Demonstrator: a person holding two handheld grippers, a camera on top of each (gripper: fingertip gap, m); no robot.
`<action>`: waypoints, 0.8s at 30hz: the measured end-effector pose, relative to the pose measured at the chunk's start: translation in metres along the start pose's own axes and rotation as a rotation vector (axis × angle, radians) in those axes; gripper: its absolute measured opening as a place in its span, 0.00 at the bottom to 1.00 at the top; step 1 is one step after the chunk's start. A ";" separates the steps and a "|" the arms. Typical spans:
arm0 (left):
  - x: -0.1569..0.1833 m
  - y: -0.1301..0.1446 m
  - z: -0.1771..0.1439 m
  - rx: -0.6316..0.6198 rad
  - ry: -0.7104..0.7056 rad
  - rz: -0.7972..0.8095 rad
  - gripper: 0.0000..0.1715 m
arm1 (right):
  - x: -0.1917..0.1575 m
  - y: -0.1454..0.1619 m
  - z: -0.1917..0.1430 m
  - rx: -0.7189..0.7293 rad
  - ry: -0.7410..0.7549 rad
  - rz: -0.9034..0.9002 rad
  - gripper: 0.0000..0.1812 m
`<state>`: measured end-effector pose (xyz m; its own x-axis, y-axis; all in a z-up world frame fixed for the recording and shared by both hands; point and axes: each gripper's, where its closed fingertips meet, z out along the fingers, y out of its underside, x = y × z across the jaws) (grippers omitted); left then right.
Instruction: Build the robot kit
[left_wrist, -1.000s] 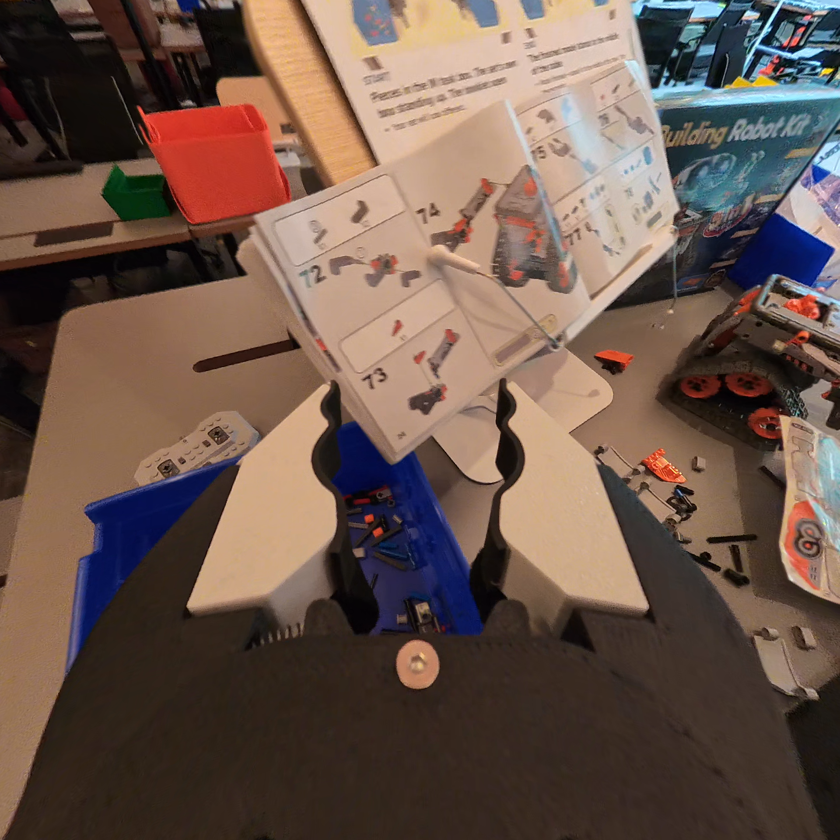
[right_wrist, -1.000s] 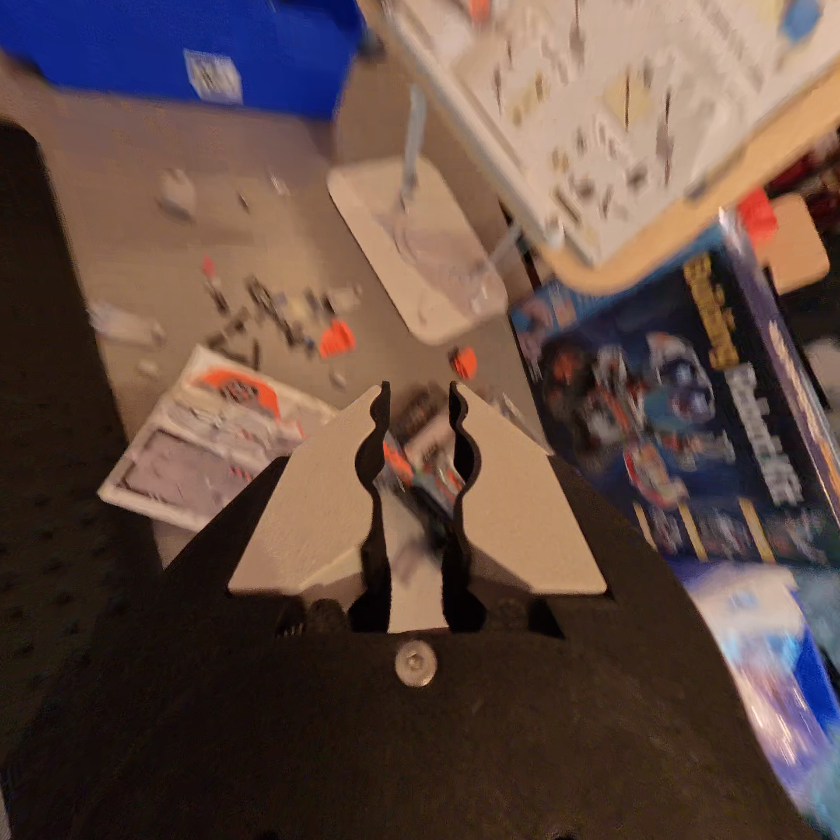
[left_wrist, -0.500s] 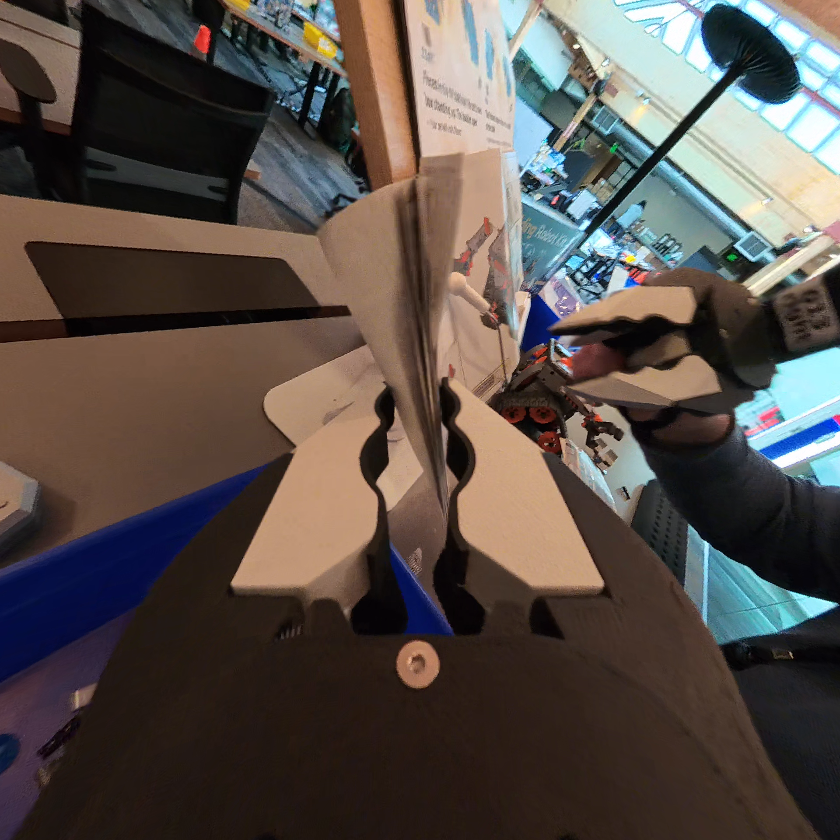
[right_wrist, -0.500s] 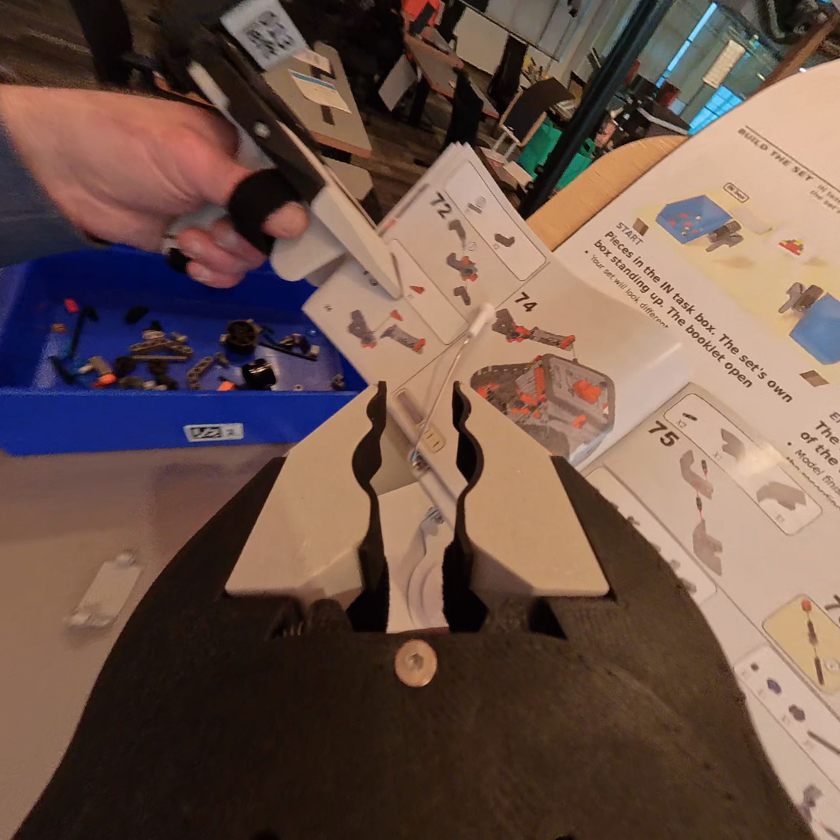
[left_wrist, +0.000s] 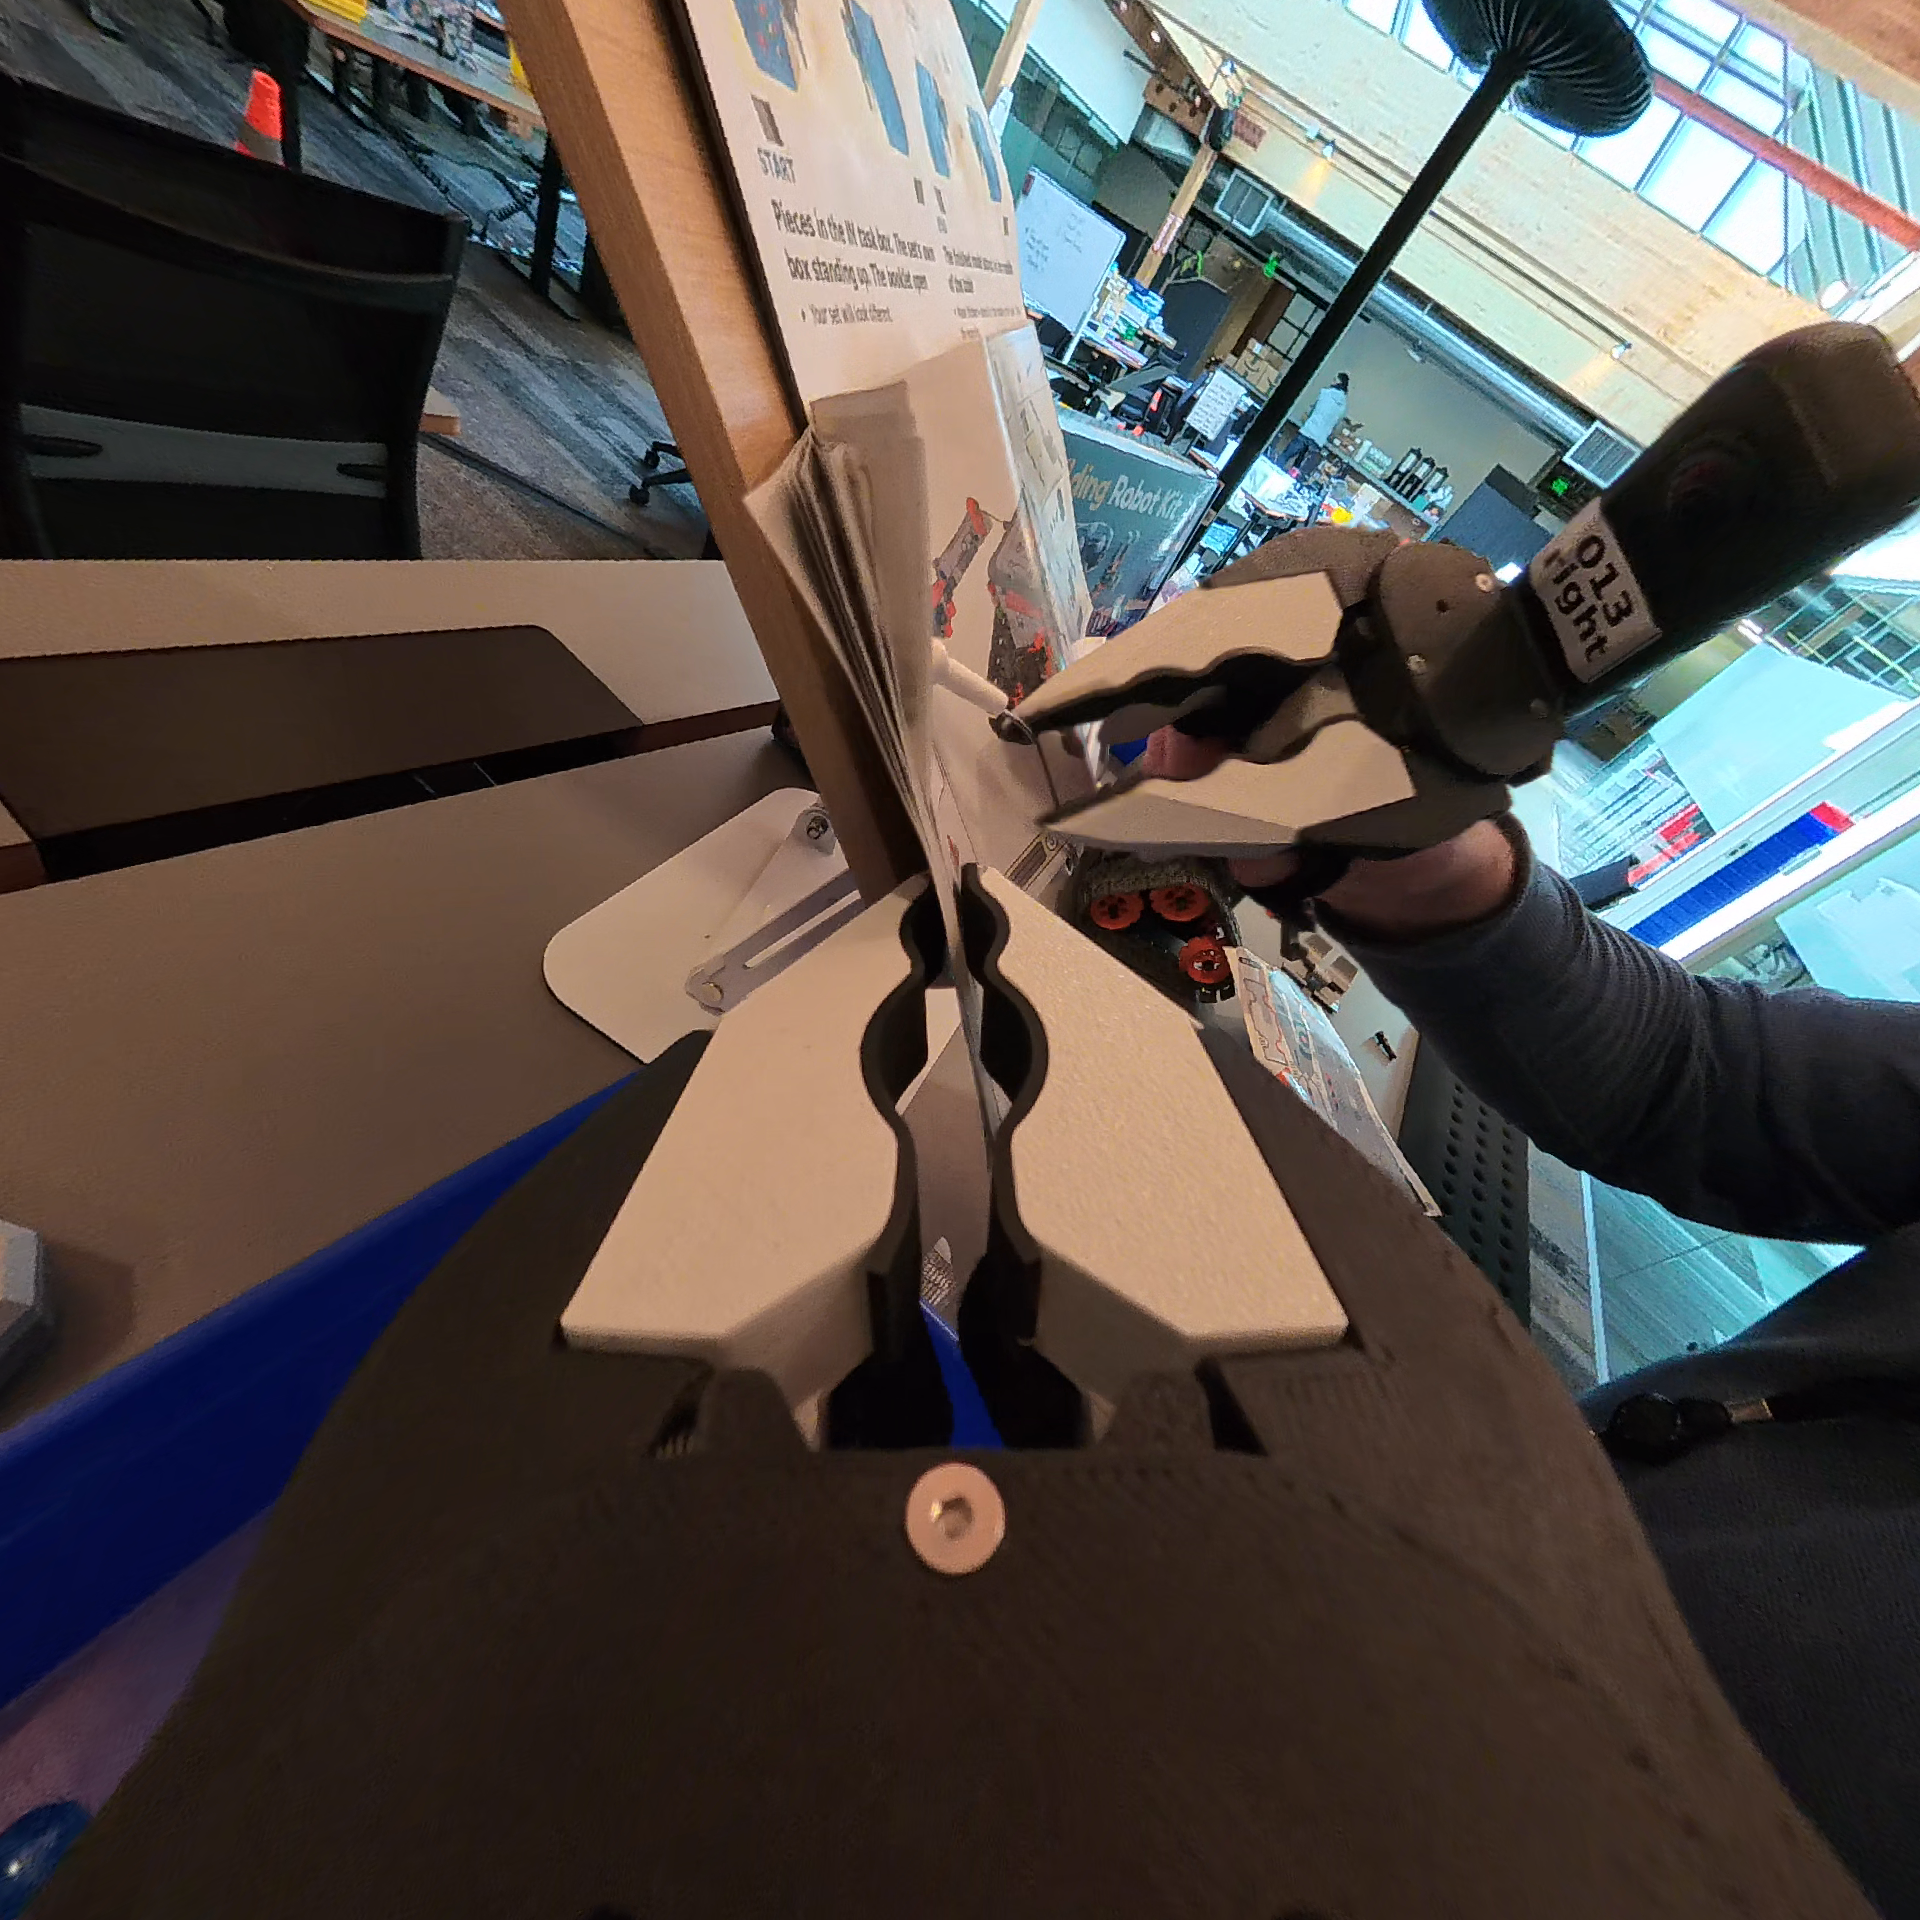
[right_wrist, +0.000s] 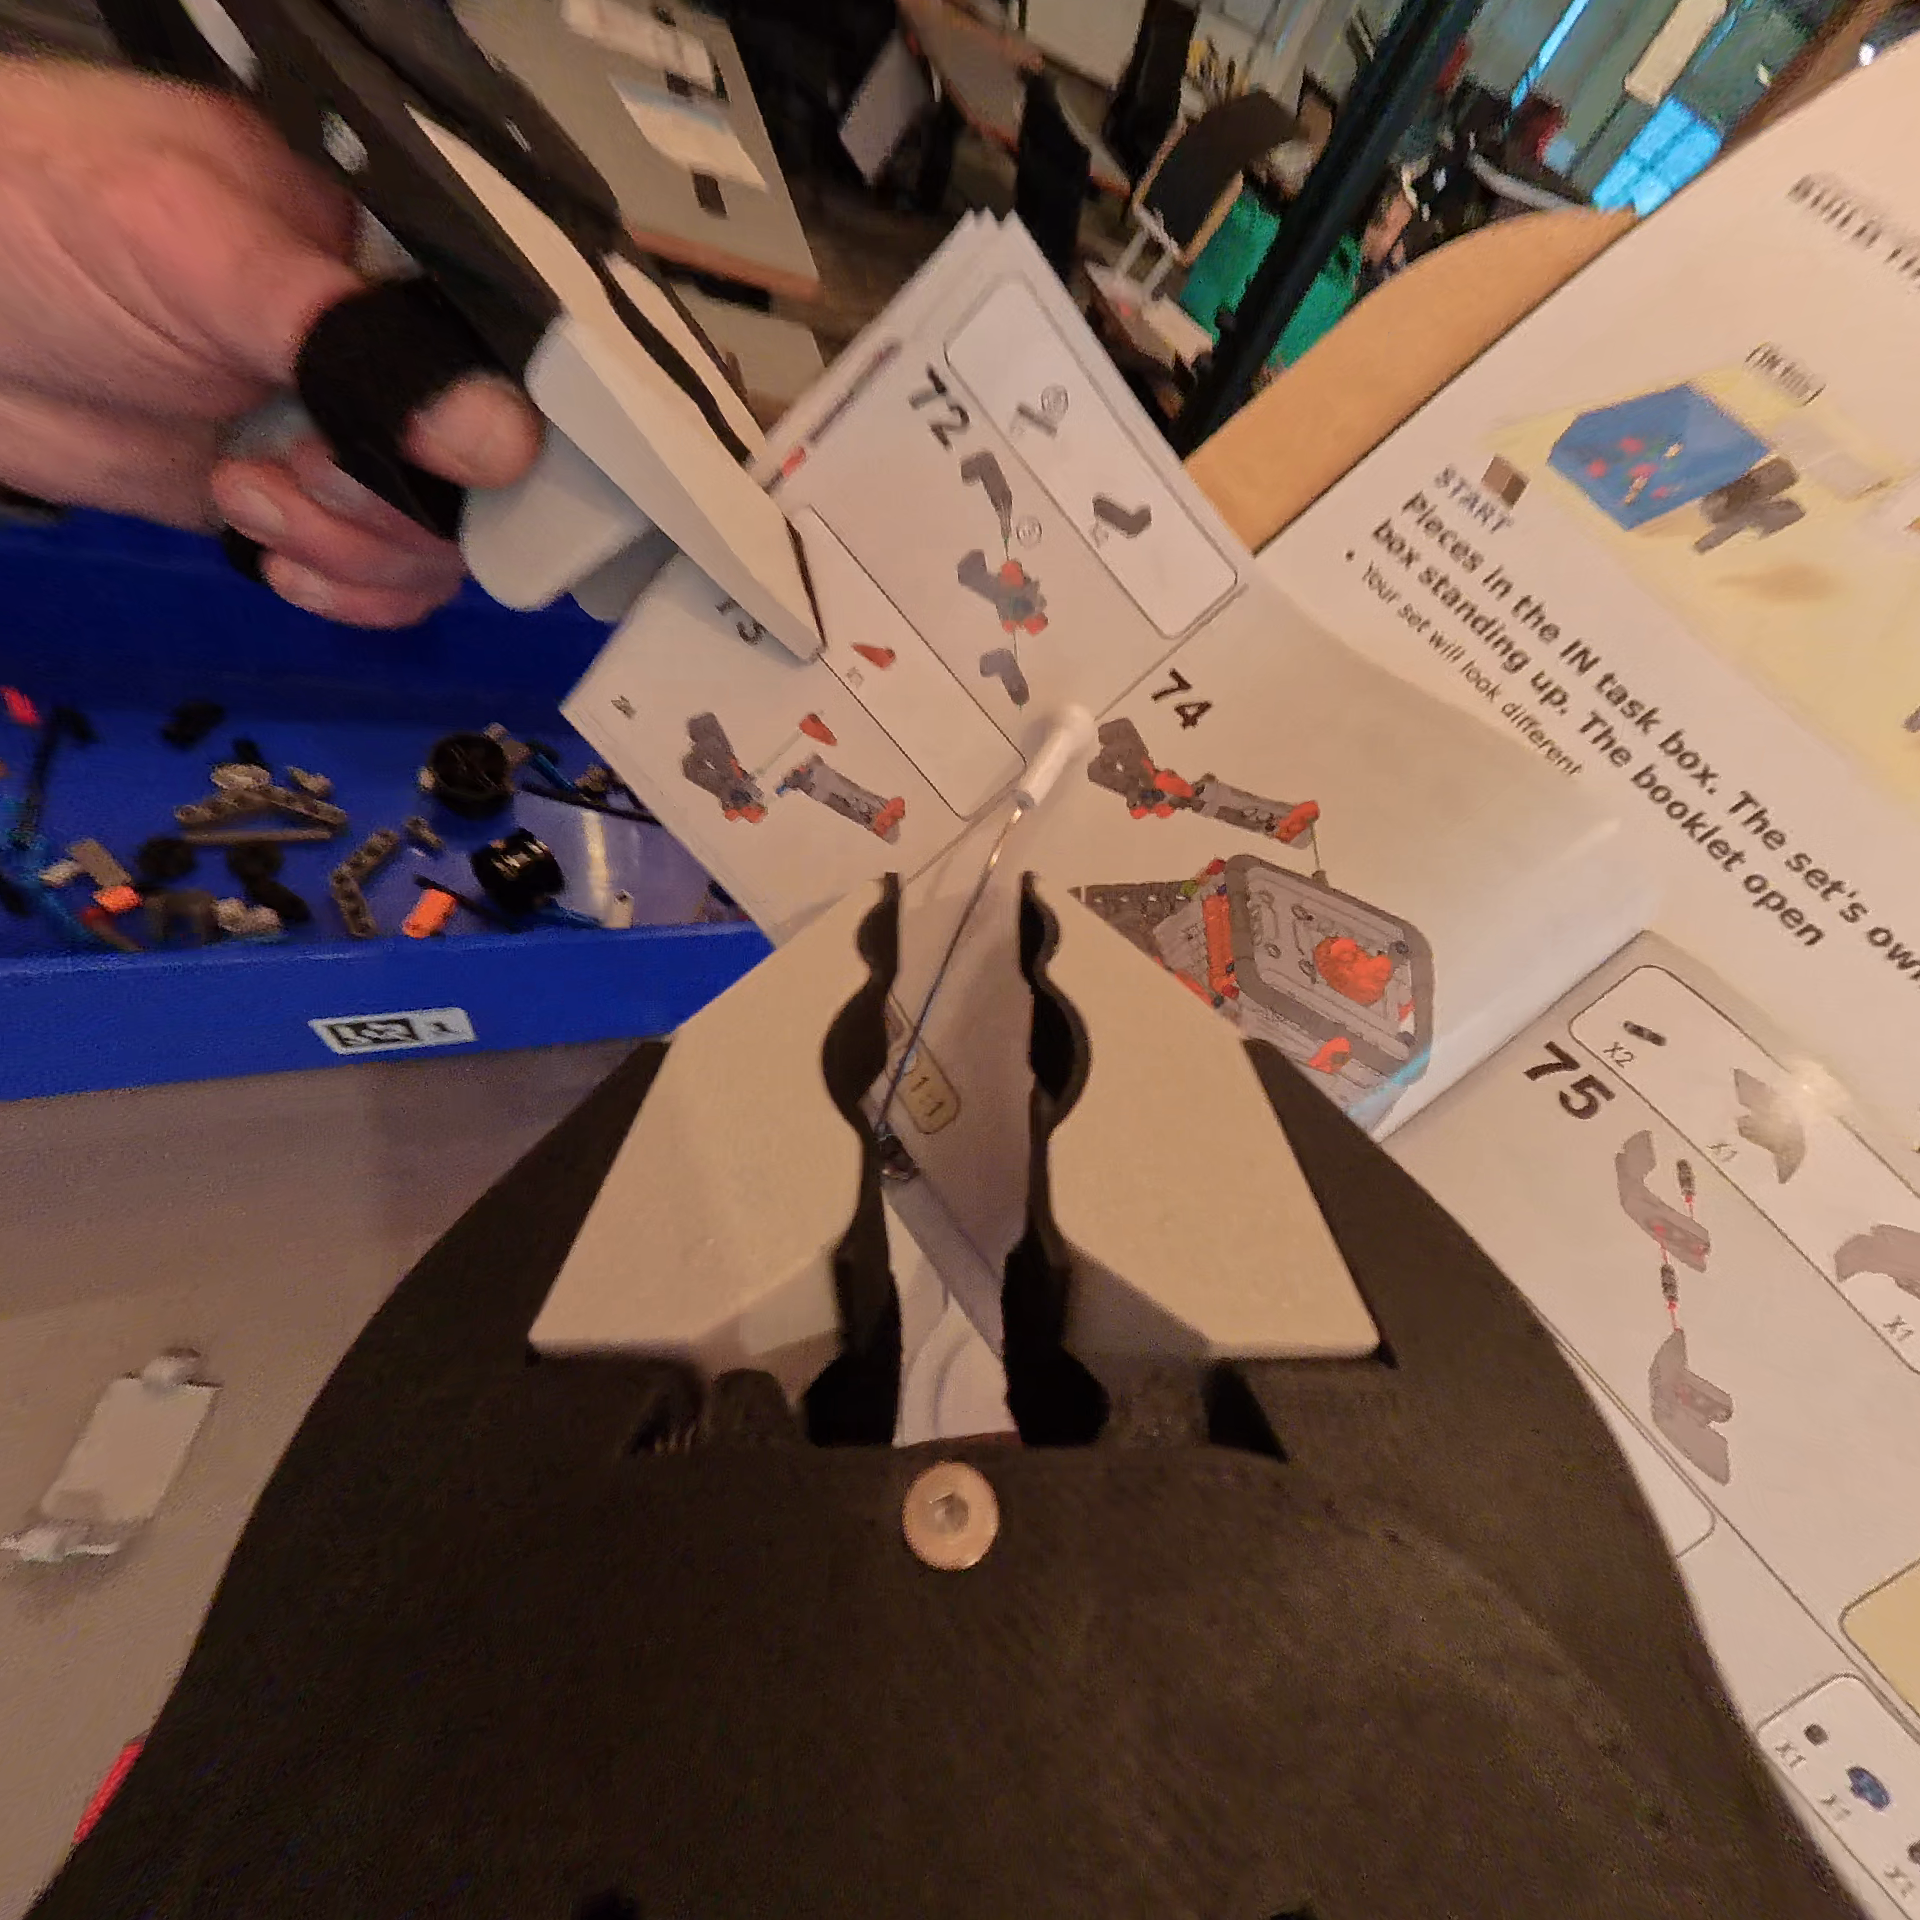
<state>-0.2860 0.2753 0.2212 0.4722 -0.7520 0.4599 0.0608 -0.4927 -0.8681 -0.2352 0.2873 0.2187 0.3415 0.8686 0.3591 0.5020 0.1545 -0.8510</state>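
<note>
a: left gripper (left_wrist: 951, 894) status?
b: jaws nearly closed, pinching the lower left edge of the instruction booklet (left_wrist: 894, 582). page edge runs straight down the slot between the two fingers.
a: where's the booklet sitting?
b: propped open on a wooden board (left_wrist: 665, 312) on a white stand (left_wrist: 634, 966) on the table (left_wrist: 260, 997). a printed sheet (right_wrist: 1621, 582) is fixed on the board behind it.
a: right gripper (right_wrist: 961, 894)?
b: jaws at a narrow gap, tips right at the thin wire page holder (right_wrist: 971, 883) with the white tip that crosses the open pages. the wire runs between the fingers; can't tell if they grip it.
a: anything else close by?
b: blue bin (right_wrist: 312, 997) with small dark, grey and orange building parts just left of the booklet. a grey flat piece (right_wrist: 114, 1455) lies loose on the table nearer the right gripper. from the left wrist view, a tracked model with orange wheels (left_wrist: 1153, 914) sits below the right gripper, and a kit box (left_wrist: 1132, 520) stands behind the booklet.
</note>
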 end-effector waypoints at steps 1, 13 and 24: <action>0.000 -0.001 0.000 0.002 0.002 0.006 0.00 | 0.002 0.003 0.005 -0.021 0.012 -0.011 0.01; -0.007 -0.009 0.002 0.008 -0.015 0.010 0.00 | -0.052 0.027 0.012 -0.150 -0.179 -0.412 0.01; -0.006 -0.006 0.002 0.034 -0.055 0.015 0.00 | 0.114 0.025 -0.102 0.030 0.109 -0.106 0.28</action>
<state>-0.2876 0.2835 0.2229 0.5207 -0.7338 0.4362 0.0824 -0.4654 -0.8813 -0.1025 0.3424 0.2772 0.3730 0.7907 0.4855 0.5160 0.2582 -0.8168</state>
